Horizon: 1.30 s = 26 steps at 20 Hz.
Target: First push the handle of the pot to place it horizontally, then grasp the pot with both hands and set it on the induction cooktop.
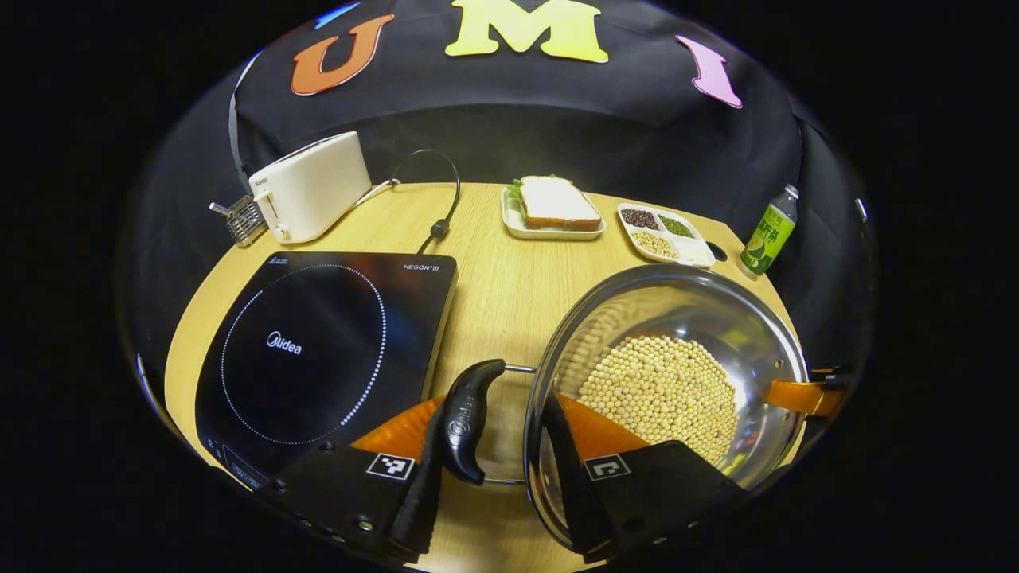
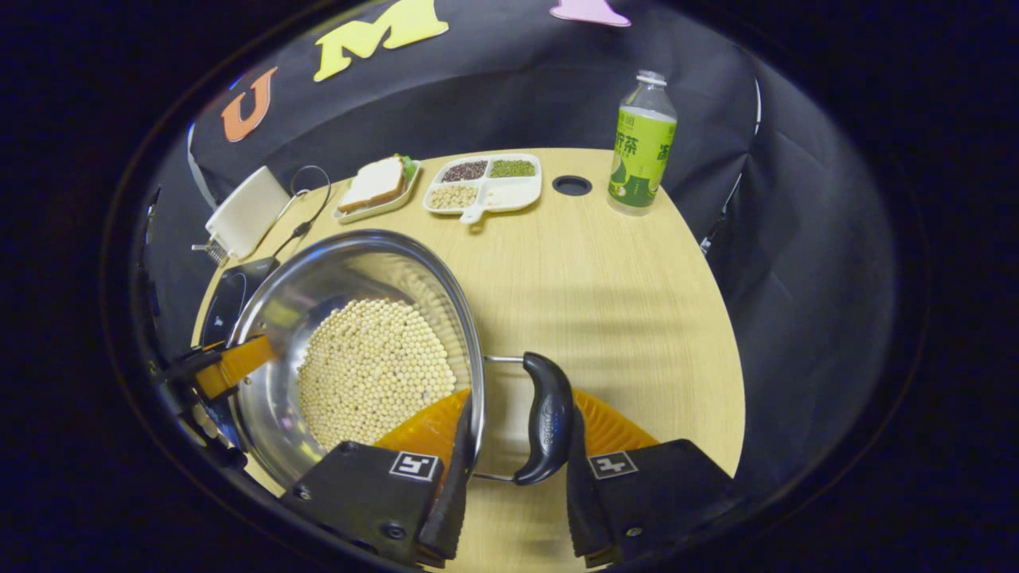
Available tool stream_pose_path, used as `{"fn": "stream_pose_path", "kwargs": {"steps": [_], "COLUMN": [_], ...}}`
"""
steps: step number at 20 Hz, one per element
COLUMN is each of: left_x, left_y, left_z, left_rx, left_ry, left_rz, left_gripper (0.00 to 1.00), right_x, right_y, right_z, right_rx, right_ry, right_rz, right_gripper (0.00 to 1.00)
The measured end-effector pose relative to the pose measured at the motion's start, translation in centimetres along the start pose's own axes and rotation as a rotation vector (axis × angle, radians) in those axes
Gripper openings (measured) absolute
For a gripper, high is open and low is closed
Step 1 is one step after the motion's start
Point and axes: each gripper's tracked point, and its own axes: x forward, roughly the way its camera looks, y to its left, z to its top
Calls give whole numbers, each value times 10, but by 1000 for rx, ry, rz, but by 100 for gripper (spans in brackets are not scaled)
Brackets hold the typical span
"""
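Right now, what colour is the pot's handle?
Black, clearest in the right gripper view, on the pot's handle.

Each gripper is built around two dark, angular finger housings. On the left gripper [image 1: 493, 477], a square black-and-white coded marker is fixed to the top face of each housing, and small round screws are set along the lower edge. Ribbed orange panels are fitted behind the fingers. The right gripper [image 2: 513, 485] is fitted with matching markers, screws and orange panels.
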Motion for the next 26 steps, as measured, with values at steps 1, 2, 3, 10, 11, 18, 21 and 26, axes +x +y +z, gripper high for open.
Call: {"fn": "stream_pose_path", "kwargs": {"steps": [1,2,3,10,11,18,21,26], "left_x": [-2,-4,-7,-31,-34,-63,-75,-93], "left_y": [1,2,3,17,21,56,75,111], "left_z": [2,5,7,33,35,61,70,76], "left_rx": [0,-2,-3,17,18,21,25,20], "left_ry": [-2,-2,-3,-48,-50,-99,-119,-132], "left_rz": [-3,-7,-10,-24,-24,-25,-18,-2], "left_gripper": [62,62,62,62,62,62,62,62], "right_x": [-3,-7,-10,-42,-46,-74,-84,-92], "right_y": [-1,1,2,22,25,67,87,125], "right_z": [1,1,2,11,14,29,33,31], "right_rx": [0,-1,1,12,15,13,12,12], "right_ry": [-4,-9,-14,-56,-64,-108,-123,-134], "right_rz": [-2,-4,-6,-11,-12,-4,5,20], "right_gripper": [52,52,52,52,52,54,52,52]}}
